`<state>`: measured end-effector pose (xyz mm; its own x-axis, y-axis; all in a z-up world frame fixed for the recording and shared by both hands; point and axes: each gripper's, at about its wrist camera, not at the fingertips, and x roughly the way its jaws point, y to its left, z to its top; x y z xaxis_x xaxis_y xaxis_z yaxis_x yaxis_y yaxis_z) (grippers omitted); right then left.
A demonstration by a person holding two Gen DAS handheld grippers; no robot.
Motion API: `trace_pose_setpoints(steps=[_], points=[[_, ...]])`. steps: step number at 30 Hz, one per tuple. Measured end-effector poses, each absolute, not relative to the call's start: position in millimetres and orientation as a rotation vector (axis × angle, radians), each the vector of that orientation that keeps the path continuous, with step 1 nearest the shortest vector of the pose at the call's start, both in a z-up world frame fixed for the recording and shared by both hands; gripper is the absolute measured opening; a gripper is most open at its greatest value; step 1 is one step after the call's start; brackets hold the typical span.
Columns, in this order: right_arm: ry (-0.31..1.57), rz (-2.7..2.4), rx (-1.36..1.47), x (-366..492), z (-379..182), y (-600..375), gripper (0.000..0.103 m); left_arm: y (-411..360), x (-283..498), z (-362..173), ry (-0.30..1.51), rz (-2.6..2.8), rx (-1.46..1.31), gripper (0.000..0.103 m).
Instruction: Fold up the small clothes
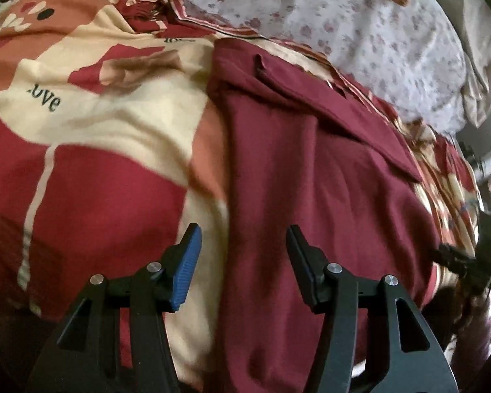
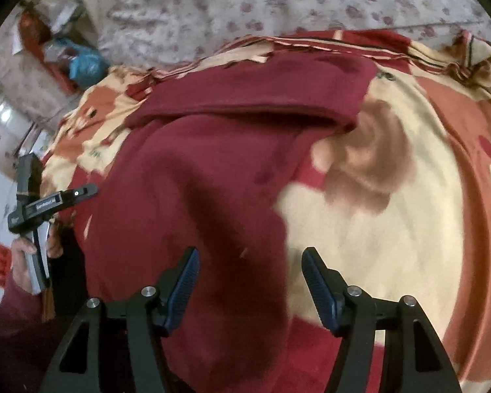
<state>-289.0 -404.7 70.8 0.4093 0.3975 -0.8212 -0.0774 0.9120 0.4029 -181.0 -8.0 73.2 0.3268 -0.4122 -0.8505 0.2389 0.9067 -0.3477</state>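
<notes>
Your surface is a bed under a red-and-cream patterned cover [image 1: 114,124]. The maroon garment [image 1: 311,170] lies flat near the cover's far edge, its top strip folded over. Your left gripper [image 1: 242,255] and right gripper [image 2: 250,275] hover above it, jaws apart, empty.

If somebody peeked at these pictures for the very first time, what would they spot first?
Probably the big dark red garment, spread across the middle of the bed with its far end folded over. Under it lies a bright quilt in red, cream and orange patches, with the word "Love" printed on the left in the left wrist view. Up close at the bottom, the left gripper and the right gripper both hang open above the cloth, holding nothing.
</notes>
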Motion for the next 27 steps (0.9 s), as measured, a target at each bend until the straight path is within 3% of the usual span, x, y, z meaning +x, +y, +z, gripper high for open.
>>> trace_pose_setpoints(steps=[19,20,21,22,23,25,27], points=[[1.210,0.428,0.408,-368.3,41.3,-390.2,0.065,-18.8,-267.3,41.6,1.346,-0.487,-0.072,0.053],[1.206,0.424,0.399,-368.4,41.4,-388.7,0.061,-20.0,-266.6,40.9,1.352,-0.498,-0.075,0.053],[1.200,0.421,0.386,-368.5,42.0,-387.7,0.050,-20.7,-266.6,38.9,1.364,-0.509,-0.071,0.053],[1.193,0.415,0.379,-368.3,42.7,-386.4,0.045,-20.8,-266.9,37.3,1.371,-0.510,-0.067,0.048],[1.187,0.412,0.382,-367.8,42.6,-385.9,0.035,-21.1,-266.9,35.9,1.376,-0.507,-0.063,0.043],[1.180,0.411,0.388,-368.1,41.3,-385.0,0.019,-20.9,-266.8,35.0,1.380,-0.509,-0.068,0.018],[1.180,0.414,0.369,-369.3,42.0,-382.3,0.013,-15.4,-265.7,36.4,1.388,-0.525,-0.111,0.011]])
